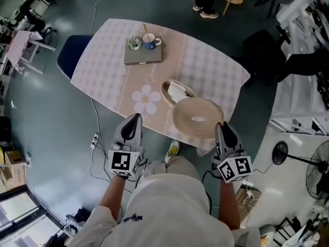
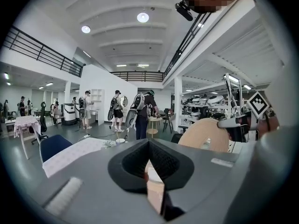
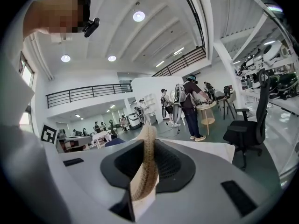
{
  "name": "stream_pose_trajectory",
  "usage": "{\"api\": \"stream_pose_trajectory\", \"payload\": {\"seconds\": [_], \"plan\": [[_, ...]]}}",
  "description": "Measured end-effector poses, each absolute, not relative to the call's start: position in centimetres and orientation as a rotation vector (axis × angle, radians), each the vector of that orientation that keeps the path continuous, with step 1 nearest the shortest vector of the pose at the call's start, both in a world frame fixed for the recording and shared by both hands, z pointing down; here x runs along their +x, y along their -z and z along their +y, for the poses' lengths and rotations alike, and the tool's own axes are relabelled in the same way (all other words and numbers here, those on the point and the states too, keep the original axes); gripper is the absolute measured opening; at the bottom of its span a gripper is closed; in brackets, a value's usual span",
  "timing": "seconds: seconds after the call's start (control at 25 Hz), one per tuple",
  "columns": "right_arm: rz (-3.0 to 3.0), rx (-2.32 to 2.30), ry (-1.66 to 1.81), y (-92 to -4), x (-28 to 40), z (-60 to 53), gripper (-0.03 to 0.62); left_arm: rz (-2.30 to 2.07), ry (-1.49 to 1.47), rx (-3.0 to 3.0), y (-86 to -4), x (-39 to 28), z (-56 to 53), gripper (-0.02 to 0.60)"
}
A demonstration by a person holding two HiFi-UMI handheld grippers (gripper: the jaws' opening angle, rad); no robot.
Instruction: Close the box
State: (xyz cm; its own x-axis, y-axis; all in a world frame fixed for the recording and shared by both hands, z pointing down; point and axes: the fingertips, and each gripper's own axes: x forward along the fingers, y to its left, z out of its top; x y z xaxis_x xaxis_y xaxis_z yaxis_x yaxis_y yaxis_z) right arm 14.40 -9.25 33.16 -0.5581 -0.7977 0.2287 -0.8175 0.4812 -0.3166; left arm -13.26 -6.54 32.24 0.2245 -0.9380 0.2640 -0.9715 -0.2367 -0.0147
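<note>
Woven lid [image 1: 198,118] is pinched at its near rim in my right gripper [image 1: 222,128], low over the table's [image 1: 103,71] near corner. The open box [image 1: 165,89] lies just beyond it to the left, with something white and folded [image 1: 178,92] inside, so I judge the lid must travel forward-left. My left gripper [image 1: 134,120] is clenched on nothing, well left of the box.
</note>
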Motion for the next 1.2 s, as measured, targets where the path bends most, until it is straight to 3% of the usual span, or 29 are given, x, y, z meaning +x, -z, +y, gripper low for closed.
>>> {"api": "stream_pose_trajectory", "payload": {"seconds": [1.2], "plan": [[-2.478, 1.892, -0.929, -42.2, 10.9, -16.9, 0.072, -1.53, -0.467, 2.503, -43.1, -13.6, -15.6, 0.002]]}}
